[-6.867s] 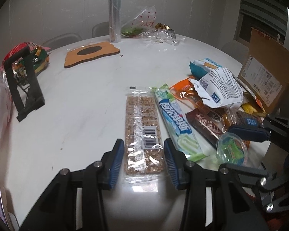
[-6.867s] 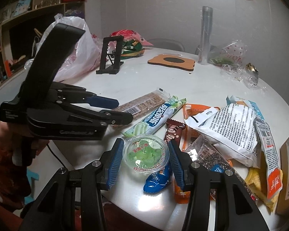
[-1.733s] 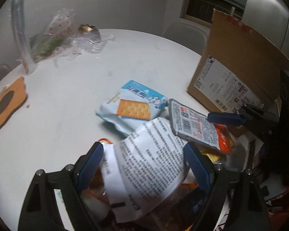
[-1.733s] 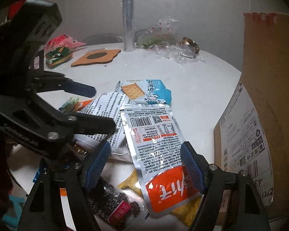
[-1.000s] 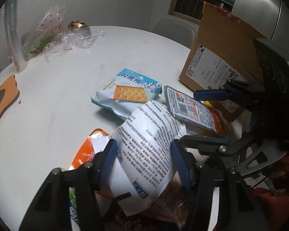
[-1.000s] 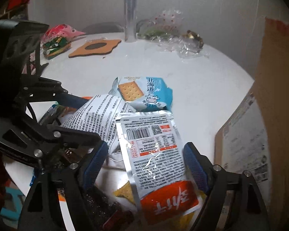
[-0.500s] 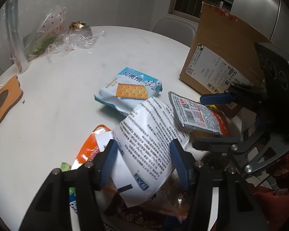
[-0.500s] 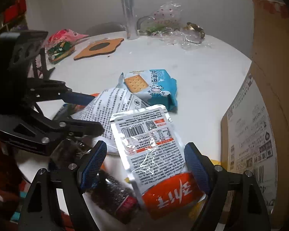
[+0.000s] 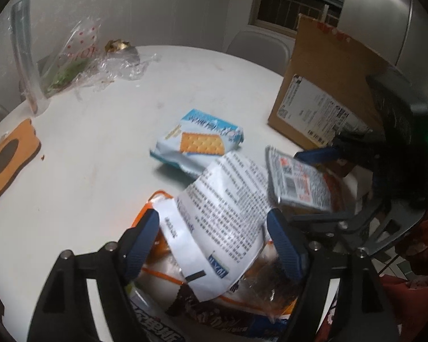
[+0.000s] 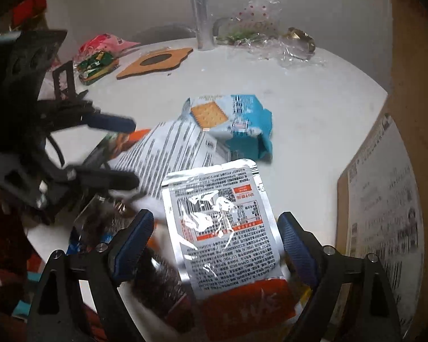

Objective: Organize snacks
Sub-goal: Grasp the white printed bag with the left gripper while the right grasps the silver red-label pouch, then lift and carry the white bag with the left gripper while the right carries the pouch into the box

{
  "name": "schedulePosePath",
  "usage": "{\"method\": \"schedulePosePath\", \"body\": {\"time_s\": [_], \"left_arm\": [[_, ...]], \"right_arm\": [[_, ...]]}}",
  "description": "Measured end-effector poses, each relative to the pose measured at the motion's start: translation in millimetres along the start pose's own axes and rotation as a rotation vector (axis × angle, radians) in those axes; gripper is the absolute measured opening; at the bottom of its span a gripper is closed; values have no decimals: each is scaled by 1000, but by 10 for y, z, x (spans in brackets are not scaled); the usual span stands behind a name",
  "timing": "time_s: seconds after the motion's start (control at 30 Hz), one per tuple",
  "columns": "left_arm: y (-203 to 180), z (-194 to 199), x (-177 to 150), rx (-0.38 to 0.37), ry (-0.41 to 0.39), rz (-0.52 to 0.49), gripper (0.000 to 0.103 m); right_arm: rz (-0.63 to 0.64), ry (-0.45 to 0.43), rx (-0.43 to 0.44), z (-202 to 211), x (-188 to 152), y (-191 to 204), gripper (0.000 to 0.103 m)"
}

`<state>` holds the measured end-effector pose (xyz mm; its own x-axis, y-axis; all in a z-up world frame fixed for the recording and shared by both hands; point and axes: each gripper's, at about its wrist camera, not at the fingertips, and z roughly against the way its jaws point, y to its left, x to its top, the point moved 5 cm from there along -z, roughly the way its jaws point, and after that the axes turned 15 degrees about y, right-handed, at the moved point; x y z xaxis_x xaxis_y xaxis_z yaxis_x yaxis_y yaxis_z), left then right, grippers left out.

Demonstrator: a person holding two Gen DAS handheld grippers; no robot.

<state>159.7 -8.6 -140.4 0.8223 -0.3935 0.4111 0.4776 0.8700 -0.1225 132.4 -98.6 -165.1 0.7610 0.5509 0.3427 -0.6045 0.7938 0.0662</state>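
A white printed snack bag [image 9: 228,199] lies on the snack pile between the fingers of my left gripper [image 9: 212,219], whose jaws are opening; the pads stand just off its edges. A silver pouch with a red end [image 10: 222,222] lies tilted on that bag [image 10: 174,148], between the fingers of my right gripper [image 10: 215,218]. Those jaws are open with a gap on the pouch's left side. In the left wrist view the pouch [image 9: 296,182] is blurred. A blue cracker pack [image 9: 199,142] lies beyond both on the white table [image 9: 105,148].
A tall cardboard box [image 9: 322,85] stands at the right, close to the right gripper. An orange packet [image 9: 154,202] and dark wrappers lie under the white bag. At the far side are a wooden coaster [image 10: 154,62], a clear tube [image 10: 199,8], crumpled wrappers [image 9: 100,59] and a black stand [image 10: 65,82].
The left jaws have spread wider and let go of the white bag they were squeezing. The bag has spread out, and the silver pouch on it has tilted. The right jaws are unchanged.
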Motion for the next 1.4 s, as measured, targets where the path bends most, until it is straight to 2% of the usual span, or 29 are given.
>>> {"method": "schedulePosePath", "body": {"time_s": [0.03,0.23,0.33,0.43,0.77,0.97,1.03,1.1,1.4], "left_arm": [[-32,-6,19,-3,5,-21,76],[-127,-167,128,0,58,-79,76],[-154,-238,170,11,73,-106,77],[-179,-325,194,24,104,-146,85],[-178,-493,203,50,155,-181,87],[-155,-464,182,55,133,-144,72],[-169,-435,172,38,121,-135,59],[-213,-395,152,34,107,-134,52],[-251,-233,74,40,65,-80,44]], "right_arm": [[-1,-9,-29,10,-17,3,71],[-22,-53,-83,60,-80,8,65],[-20,-64,-90,85,-113,30,65],[-20,-68,-76,99,-146,37,65],[-21,-85,-55,87,-172,19,65],[-20,-91,-52,68,-200,17,65],[-20,-99,-55,78,-204,18,64],[-20,-109,-67,101,-203,7,62],[-19,-169,-88,299,-109,12,62]]}}
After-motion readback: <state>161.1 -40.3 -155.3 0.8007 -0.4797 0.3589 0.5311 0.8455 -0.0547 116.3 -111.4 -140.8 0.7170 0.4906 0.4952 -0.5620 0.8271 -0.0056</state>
